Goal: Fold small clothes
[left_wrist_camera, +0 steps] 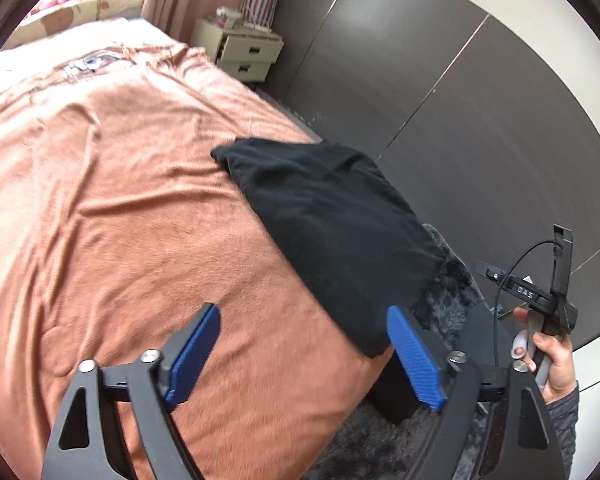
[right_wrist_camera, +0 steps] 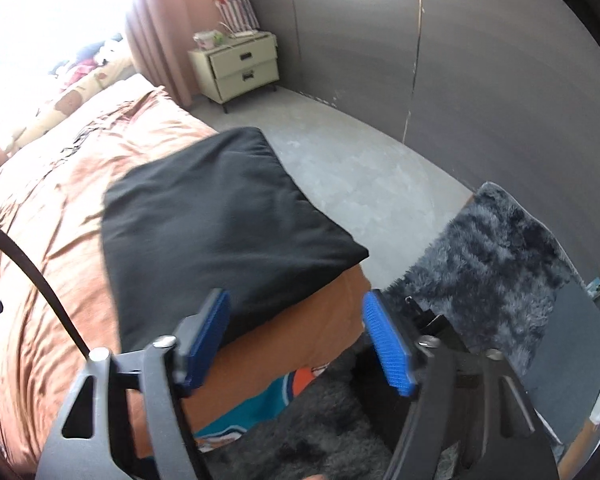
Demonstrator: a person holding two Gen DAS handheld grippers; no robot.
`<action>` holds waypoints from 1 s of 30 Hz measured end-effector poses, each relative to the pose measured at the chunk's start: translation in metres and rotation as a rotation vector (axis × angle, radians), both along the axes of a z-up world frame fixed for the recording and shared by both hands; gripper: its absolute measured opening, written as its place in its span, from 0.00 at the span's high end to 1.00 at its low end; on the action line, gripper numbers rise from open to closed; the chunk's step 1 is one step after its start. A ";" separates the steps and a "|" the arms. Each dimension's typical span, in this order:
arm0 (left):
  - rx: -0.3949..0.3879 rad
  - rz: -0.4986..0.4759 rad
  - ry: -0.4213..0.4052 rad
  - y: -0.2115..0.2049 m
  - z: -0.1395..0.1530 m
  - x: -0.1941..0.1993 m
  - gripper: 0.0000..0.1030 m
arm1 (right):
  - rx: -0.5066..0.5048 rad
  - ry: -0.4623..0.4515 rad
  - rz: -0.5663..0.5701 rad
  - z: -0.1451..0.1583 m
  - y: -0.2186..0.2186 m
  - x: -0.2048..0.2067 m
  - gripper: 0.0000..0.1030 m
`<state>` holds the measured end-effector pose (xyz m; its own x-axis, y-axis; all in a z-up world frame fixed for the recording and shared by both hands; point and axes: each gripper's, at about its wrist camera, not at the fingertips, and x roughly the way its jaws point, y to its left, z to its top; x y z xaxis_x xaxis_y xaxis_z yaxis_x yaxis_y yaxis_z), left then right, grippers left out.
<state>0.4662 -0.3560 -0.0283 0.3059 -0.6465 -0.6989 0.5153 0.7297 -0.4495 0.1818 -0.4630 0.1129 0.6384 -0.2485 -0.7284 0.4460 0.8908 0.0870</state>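
A black garment (left_wrist_camera: 324, 220) lies folded into a rectangle at the corner of the bed, on the orange blanket (left_wrist_camera: 120, 200). My left gripper (left_wrist_camera: 306, 336) is open above the blanket, its blue pads (left_wrist_camera: 414, 360) spread wide, the right pad beside the garment's near corner. In the right wrist view the same black garment (right_wrist_camera: 220, 220) fills the middle. My right gripper (right_wrist_camera: 296, 328) is open just short of its near edge, nothing between the pads. A hand (left_wrist_camera: 552, 364) holds the right gripper's handle at the right of the left wrist view.
A cream nightstand (right_wrist_camera: 236, 66) with a striped bag stands by the curtain. Dark wardrobe panels (left_wrist_camera: 440, 100) line the wall. A grey shaggy rug (right_wrist_camera: 492, 260) covers the floor at the bed's corner. A teal and orange sheet (right_wrist_camera: 260, 404) shows under the blanket.
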 end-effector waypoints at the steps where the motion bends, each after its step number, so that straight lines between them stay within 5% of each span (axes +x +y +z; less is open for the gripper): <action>1: -0.002 0.009 -0.017 0.006 0.007 -0.007 0.08 | 0.003 -0.017 0.007 -0.001 0.005 -0.009 0.16; 4: -0.005 0.041 -0.073 0.025 0.028 -0.027 0.01 | -0.023 -0.074 0.027 0.014 0.029 -0.043 0.12; 6: -0.002 0.054 -0.110 0.036 0.039 -0.040 0.01 | -0.049 -0.110 0.045 0.022 0.047 -0.064 0.00; 13: -0.057 0.108 -0.169 0.093 0.077 -0.093 0.00 | -0.105 -0.163 0.091 0.047 0.095 -0.130 0.00; 18: -0.039 0.146 -0.215 0.135 0.098 -0.139 0.00 | -0.057 -0.210 0.166 0.057 0.130 -0.177 0.00; 30: -0.028 0.153 -0.320 0.203 0.114 -0.237 0.00 | -0.041 -0.257 0.268 0.059 0.176 -0.271 0.00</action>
<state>0.2293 -0.1534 0.0857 0.6014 -0.5941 -0.5342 0.5193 0.7988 -0.3038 -0.0887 -0.2871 0.1724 0.8456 -0.0731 -0.5287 0.1647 0.9780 0.1281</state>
